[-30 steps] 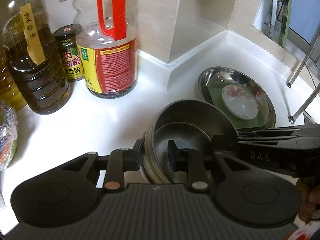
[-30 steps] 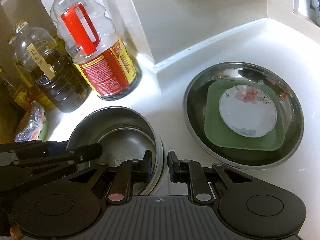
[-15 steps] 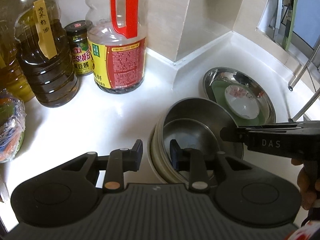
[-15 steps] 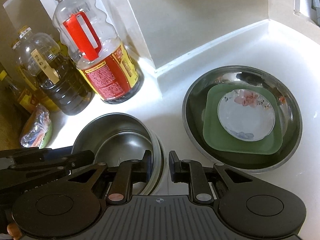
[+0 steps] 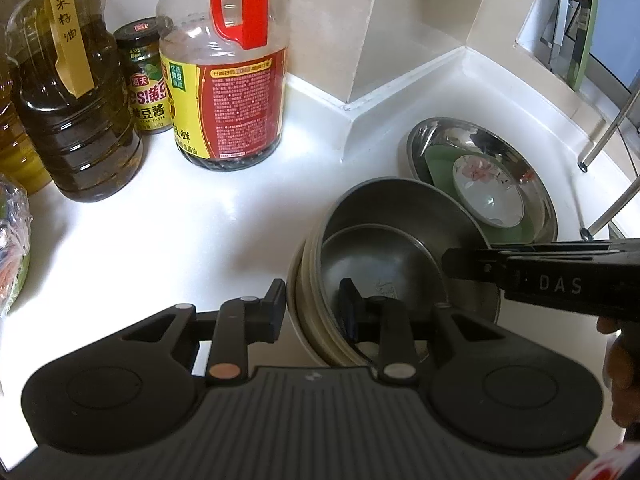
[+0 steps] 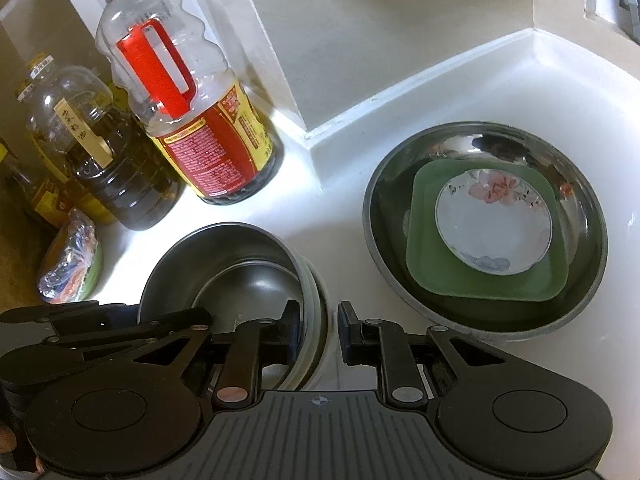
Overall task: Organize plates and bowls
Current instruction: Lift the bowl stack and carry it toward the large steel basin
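A stack of steel bowls (image 5: 384, 248) sits on the white counter, also seen in the right wrist view (image 6: 240, 264). My left gripper (image 5: 312, 308) straddles the stack's near-left rim, one finger outside, one inside, jaws slightly apart. My right gripper (image 6: 318, 330) straddles the stack's right rim the same way, with a gap between the pads. A large steel basin (image 6: 584, 208) to the right holds a green square plate (image 6: 424, 264) with a floral saucer (image 6: 494, 220) on it; the basin also shows in the left wrist view (image 5: 440, 136).
Oil bottles stand at the back left: a red-handled one (image 5: 236, 92), a dark oil jug (image 5: 72, 112) and a bean paste jar (image 5: 146, 80). A wrapped bundle (image 6: 72, 260) lies at the left. Rack legs (image 5: 608, 136) stand at the right, by the wall corner.
Both grippers have drawn back and up a little from the bowl stack; their jaws have parted slightly around the rim. The bowls and basin stay in place.
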`<state>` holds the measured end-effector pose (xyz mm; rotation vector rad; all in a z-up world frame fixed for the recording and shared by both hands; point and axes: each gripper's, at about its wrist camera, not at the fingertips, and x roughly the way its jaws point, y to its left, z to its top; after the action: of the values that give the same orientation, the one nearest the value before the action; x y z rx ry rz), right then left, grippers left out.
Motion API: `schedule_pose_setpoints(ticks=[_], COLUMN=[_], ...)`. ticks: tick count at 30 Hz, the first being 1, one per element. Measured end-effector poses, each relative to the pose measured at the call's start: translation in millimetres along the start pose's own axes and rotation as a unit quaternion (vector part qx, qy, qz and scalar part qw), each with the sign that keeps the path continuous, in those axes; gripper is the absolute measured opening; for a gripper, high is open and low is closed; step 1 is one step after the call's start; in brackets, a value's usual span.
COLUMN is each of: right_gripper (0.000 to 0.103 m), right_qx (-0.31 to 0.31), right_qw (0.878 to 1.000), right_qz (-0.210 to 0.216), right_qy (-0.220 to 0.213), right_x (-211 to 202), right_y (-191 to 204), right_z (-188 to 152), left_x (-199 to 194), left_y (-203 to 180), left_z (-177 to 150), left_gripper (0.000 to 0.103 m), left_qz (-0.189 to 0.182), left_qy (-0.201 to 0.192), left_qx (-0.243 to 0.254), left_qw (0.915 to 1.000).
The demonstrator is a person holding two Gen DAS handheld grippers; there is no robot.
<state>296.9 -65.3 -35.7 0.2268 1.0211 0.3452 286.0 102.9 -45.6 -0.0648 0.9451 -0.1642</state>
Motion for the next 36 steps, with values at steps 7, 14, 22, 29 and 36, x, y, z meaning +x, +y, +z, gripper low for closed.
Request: schedule_pose_setpoints(ticks=[7,14,22,29,36], right_gripper=[0.019,0.019,0.019,0.019,0.019], right_qx=[0.015,0.027,0.046,0.058,0.082], right_qw=[1.000,0.999,0.999,0.998,0.996], right_qz=[-0.009,-0.023,-0.028,-0.032,-0.023], right_qy=[0.008,0.004,0.009,0.008,-0.004], right_x=[5,11,13,12,10], right_y=[2,5,3,4,-1], right_z=[-2,-5,-5,-7,-11], left_x=[-1,-1,-1,-2,-2], left_y=[-3,-1,-1,0,1], left_z=[-1,-1,-1,-2,-3], left_gripper=[0.027,0.028,0.028,0.029,0.030], left_qz=[0.006,0.002,0.002,0.000,-0.010], left_qy=[-0.003,-0.008,-0.010,-0.012,-0.016], left_qx=[0.003,0.003,0.006,0.003,0.013], left_qw=[1.0000,1.0000,0.9999,0.9999,0.9997])
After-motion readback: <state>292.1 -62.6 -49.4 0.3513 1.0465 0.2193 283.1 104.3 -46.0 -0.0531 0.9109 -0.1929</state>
